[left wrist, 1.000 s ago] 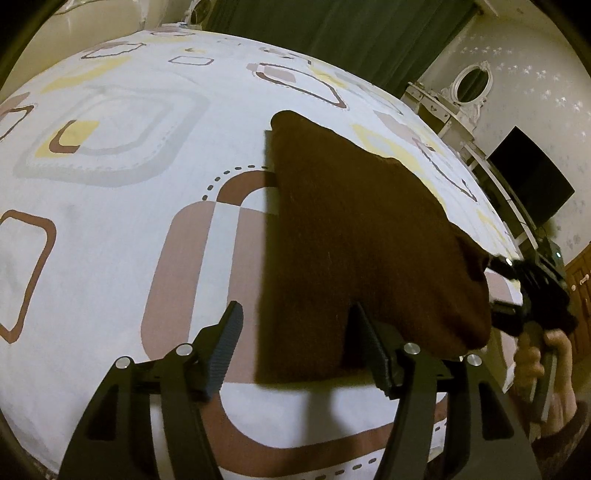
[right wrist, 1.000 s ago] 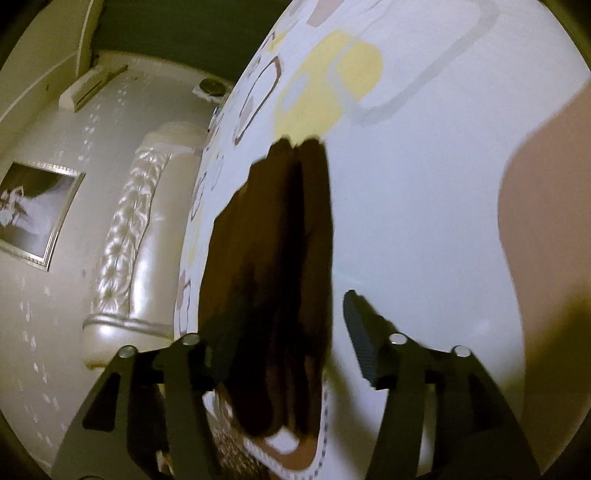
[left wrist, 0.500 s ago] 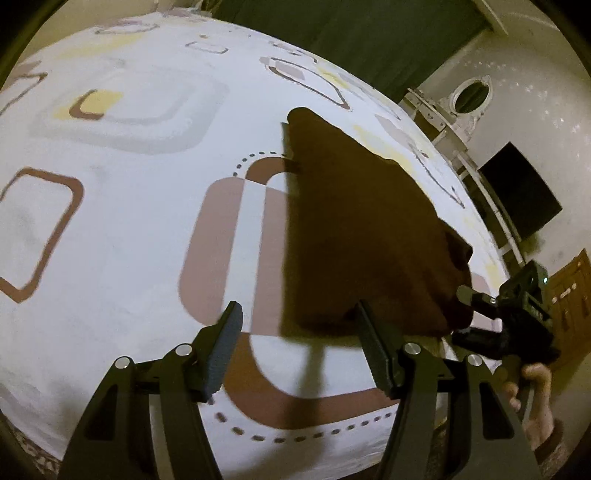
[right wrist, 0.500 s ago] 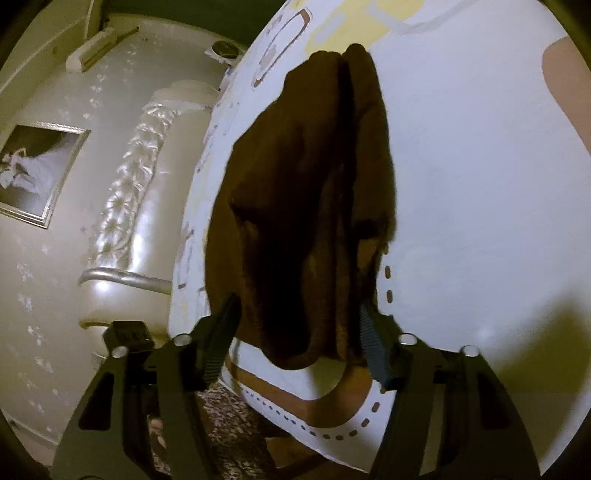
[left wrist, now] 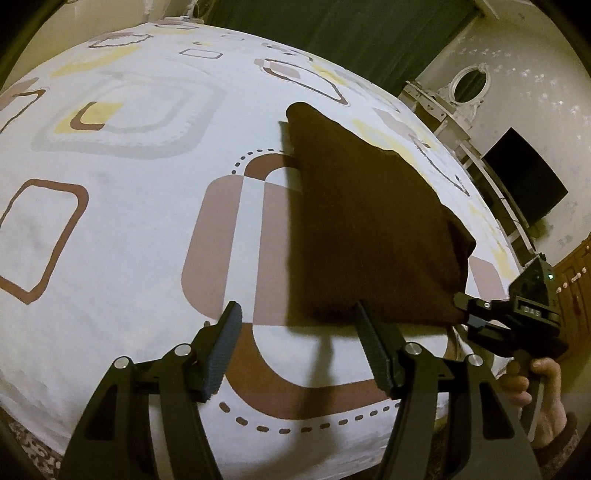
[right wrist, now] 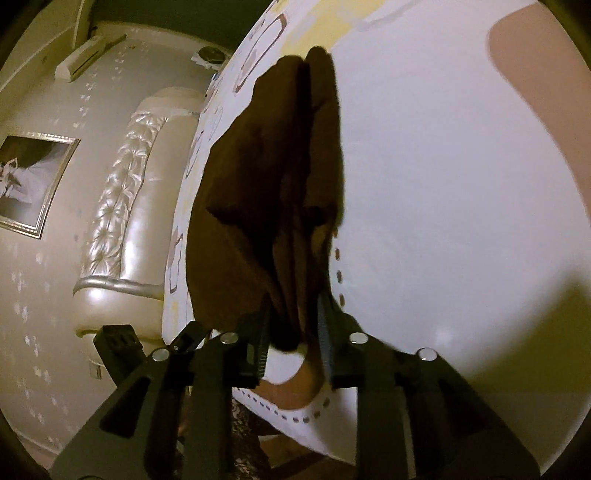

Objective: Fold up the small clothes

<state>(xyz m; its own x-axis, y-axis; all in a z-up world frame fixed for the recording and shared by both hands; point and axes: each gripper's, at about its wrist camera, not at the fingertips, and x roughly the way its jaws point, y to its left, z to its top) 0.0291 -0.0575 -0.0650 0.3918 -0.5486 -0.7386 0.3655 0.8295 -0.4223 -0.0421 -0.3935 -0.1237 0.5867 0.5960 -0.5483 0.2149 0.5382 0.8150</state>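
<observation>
**Right tongs closing on brown cloth at bed edge**

My right tongs (right wrist: 293, 332) are closing, jaws narrow, with the near corner of the folded brown cloth (right wrist: 273, 192) bunched between them; pads look to be pressing on the fabric edge. From my left camera the same tongs (left wrist: 465, 312) meet the cloth's near right corner, a hand (left wrist: 532, 391) gripping the handle below.

My left tongs (left wrist: 297, 350) are released and opening, jaws wide, nothing between them. The right finger (left wrist: 373, 347) overlaps the cloth's near edge in the picture; cannot tell whether it touches. The left finger sits over bare sheet.

The cloth (left wrist: 369, 229) lies flat on the bed (left wrist: 110, 258), folded to a rough rectangle, near the bed's front edge, partly covering a brown rounded-square print on the white sheet.

Beyond: padded pale headboard (right wrist: 122, 206), framed picture (right wrist: 33, 184), oval mirror (left wrist: 469, 85), dark screen (left wrist: 524, 177), green curtain (left wrist: 332, 26).
</observation>
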